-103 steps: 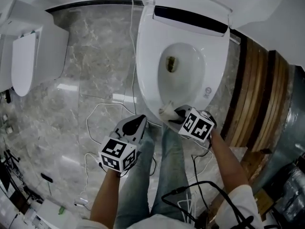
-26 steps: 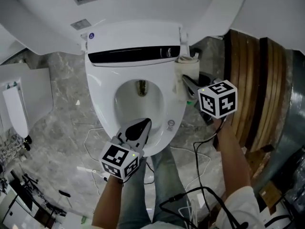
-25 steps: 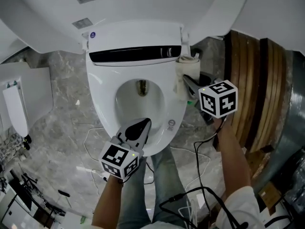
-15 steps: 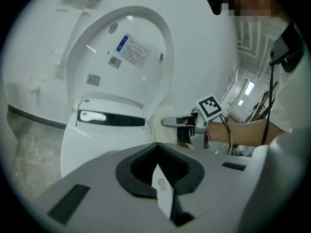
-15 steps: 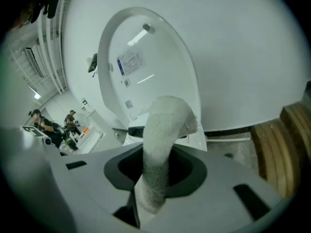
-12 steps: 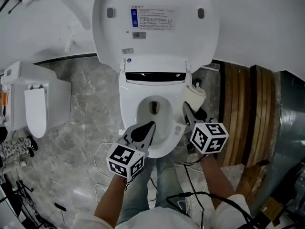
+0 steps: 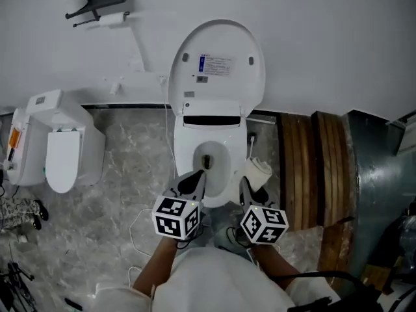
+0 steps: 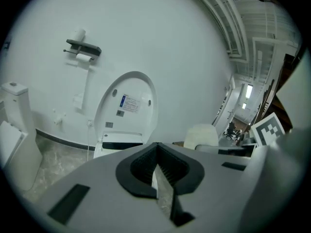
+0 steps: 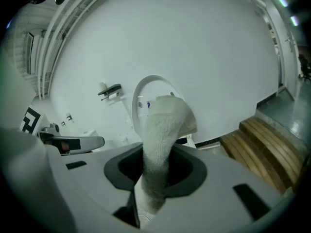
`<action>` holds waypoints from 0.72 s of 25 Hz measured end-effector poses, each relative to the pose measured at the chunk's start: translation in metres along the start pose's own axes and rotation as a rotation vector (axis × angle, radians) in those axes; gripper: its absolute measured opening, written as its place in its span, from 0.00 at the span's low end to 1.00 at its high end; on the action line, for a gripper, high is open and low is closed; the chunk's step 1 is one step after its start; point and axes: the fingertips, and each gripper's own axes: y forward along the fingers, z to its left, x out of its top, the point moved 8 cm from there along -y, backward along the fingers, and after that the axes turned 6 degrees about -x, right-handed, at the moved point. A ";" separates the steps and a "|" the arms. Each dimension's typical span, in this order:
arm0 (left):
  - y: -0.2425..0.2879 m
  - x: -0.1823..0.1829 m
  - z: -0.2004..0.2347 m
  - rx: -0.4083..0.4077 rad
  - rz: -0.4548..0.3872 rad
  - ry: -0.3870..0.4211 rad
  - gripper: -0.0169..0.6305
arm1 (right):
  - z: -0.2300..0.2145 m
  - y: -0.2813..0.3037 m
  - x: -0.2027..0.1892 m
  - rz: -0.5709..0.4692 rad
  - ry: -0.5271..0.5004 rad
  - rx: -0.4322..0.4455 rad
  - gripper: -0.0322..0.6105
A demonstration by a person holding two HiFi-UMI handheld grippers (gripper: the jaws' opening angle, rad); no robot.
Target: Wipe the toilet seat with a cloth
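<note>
The white toilet point(image 7: 208, 149) stands against the wall with its lid point(image 7: 218, 67) raised and the seat point(image 7: 225, 169) down around the bowl. My right gripper point(image 7: 246, 188) is shut on a whitish cloth point(image 7: 257, 172), which sticks up between its jaws point(image 9: 160, 144) in the right gripper view. It is held in the air near the seat's right front, well above it. My left gripper point(image 7: 193, 182) is shut with nothing in it, level with the seat's front left; the left gripper view shows its jaws meeting point(image 8: 156, 171) with the lid point(image 8: 127, 111) beyond.
A second white unit point(image 7: 58, 151) stands on the marble floor point(image 7: 130, 174) to the left. A paper holder point(image 7: 101, 8) hangs on the wall. Wooden planks point(image 7: 312, 174) and a grey metal panel point(image 7: 377, 194) lie to the right. Cables point(image 7: 146, 216) trail on the floor.
The view has pulled back and up from the toilet. Both grippers have risen away from the seat, the right one carrying the cloth off the seat's right side toward the front.
</note>
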 end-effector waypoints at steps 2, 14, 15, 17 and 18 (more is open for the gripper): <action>-0.020 -0.017 -0.010 0.000 0.028 0.012 0.04 | 0.005 -0.018 -0.017 0.013 -0.005 -0.017 0.21; -0.045 -0.008 -0.041 -0.030 -0.032 0.108 0.04 | 0.034 -0.037 -0.036 0.027 -0.015 -0.008 0.21; -0.045 -0.006 -0.042 -0.030 -0.035 0.112 0.04 | 0.035 -0.038 -0.035 0.023 -0.016 -0.005 0.21; -0.045 -0.003 -0.042 -0.030 -0.038 0.115 0.04 | 0.036 -0.037 -0.031 0.018 -0.020 -0.003 0.21; -0.045 -0.002 -0.042 -0.030 -0.041 0.111 0.04 | 0.036 -0.038 -0.029 0.018 -0.020 -0.002 0.21</action>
